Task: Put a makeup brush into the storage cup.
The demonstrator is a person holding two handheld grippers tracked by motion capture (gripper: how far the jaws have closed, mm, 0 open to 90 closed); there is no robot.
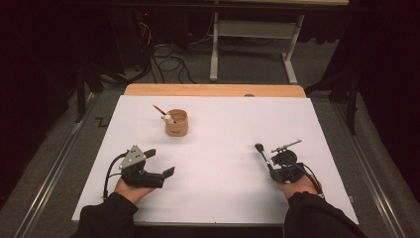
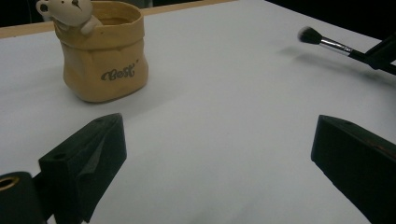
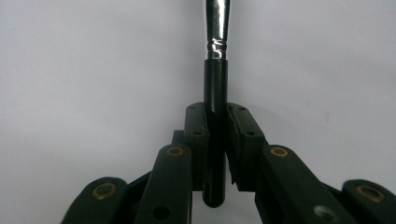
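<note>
A tan sack-shaped cup with a small white bear figure on its rim stands at the back left of the white sheet, and a thin brush leans out of it. It reads "Best" in the left gripper view. My left gripper rests open near the front left, nothing between its jaws. My right gripper at the front right is shut on the black handle of a makeup brush, whose bristle head points away toward the table's middle. The jaws pinch the handle near its end.
The white sheet covers a wooden table whose far edge shows. Beyond it lie cables on the floor and the legs of another table. A small metal part sticks out beside the right gripper.
</note>
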